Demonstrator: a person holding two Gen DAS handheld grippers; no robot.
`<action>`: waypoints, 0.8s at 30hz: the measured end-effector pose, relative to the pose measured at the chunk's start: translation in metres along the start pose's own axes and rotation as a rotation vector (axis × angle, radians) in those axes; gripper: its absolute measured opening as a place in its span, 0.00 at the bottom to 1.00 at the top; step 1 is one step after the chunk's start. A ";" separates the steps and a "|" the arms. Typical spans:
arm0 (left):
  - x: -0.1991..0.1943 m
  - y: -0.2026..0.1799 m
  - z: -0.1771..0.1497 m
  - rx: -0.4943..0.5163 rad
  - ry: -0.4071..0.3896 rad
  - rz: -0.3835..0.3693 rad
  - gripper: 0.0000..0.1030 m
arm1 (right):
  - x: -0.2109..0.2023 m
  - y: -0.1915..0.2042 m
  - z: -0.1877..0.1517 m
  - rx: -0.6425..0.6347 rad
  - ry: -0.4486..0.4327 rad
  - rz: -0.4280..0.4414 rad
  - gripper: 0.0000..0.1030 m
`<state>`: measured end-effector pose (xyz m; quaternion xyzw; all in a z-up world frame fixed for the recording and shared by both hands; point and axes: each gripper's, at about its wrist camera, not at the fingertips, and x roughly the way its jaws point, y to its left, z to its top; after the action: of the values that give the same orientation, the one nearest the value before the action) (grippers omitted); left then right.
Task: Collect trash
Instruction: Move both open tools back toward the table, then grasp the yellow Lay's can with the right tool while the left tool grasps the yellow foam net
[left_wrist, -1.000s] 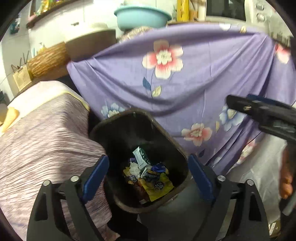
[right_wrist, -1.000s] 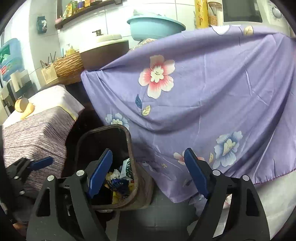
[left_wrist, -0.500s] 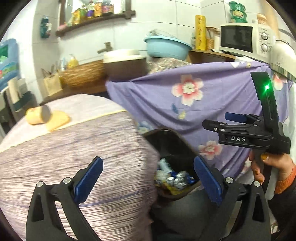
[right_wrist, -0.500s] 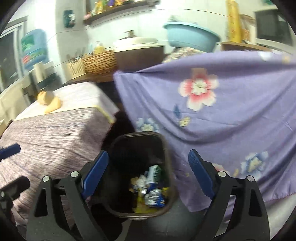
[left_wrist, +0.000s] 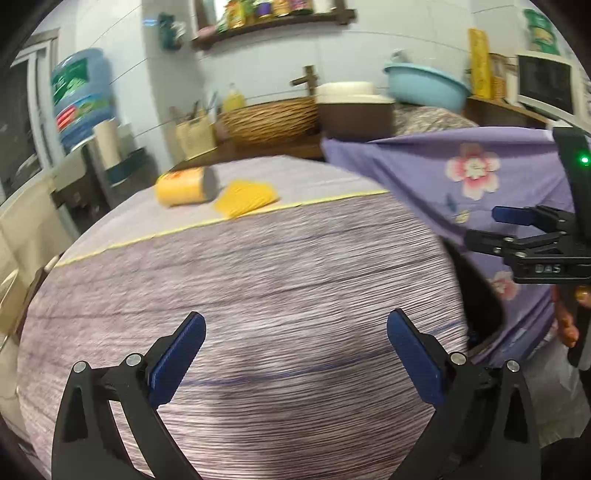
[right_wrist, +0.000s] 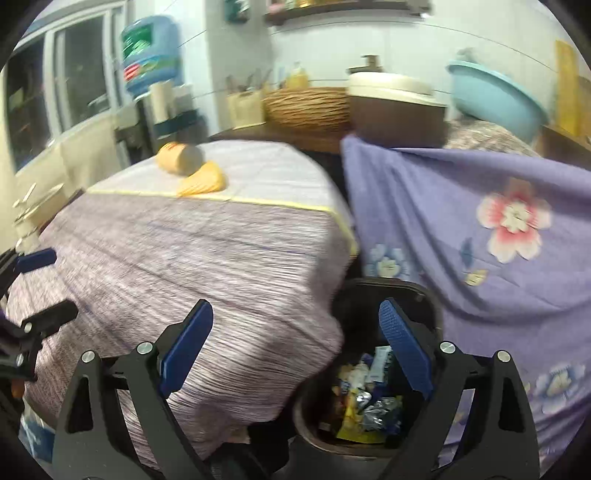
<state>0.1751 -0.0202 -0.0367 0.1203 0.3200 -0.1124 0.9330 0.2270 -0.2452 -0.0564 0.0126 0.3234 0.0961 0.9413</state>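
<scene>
Both grippers are standing wide and empty, facing the striped tabletop (left_wrist: 258, 295).
The left gripper (left_wrist: 295, 354) and right gripper (right_wrist: 295, 343) are risking nudging the round yellow cup (left_wrist: 184, 190) off the far edge, or snagging the cloth, while reaching past the dark plastic trash bin (right_wrist: 424, 295).

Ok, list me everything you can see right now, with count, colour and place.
cup: one, yellow-orange, lying on its side at the far end of the table
wrapper: one, yellow, flat beside the cup
tablecloth: one, mauve striped, covering the table
trash bin: one, dark, on the floor between table and floral cloth, holding mixed wrappers
floral cloth: one, purple, draped right of the bin
wicker basket: one, tan, back counter
basin: one, light blue, back counter
water jug: one, blue, far left
left hand-held gripper: black with blue pads, open, empty
right hand-held gripper: same, open, empty, near the bin
</scene>
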 end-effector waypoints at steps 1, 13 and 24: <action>0.001 0.006 -0.001 -0.006 0.006 0.012 0.95 | 0.005 0.006 0.002 -0.012 0.009 0.014 0.88; 0.029 0.104 0.021 -0.081 0.054 0.112 0.95 | 0.077 0.075 0.067 -0.075 0.107 0.195 0.88; 0.068 0.152 0.041 -0.150 0.083 0.160 0.95 | 0.170 0.104 0.136 -0.105 0.168 0.181 0.88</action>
<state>0.2944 0.1030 -0.0248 0.0799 0.3551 -0.0084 0.9314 0.4240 -0.1054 -0.0429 -0.0154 0.3933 0.1983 0.8976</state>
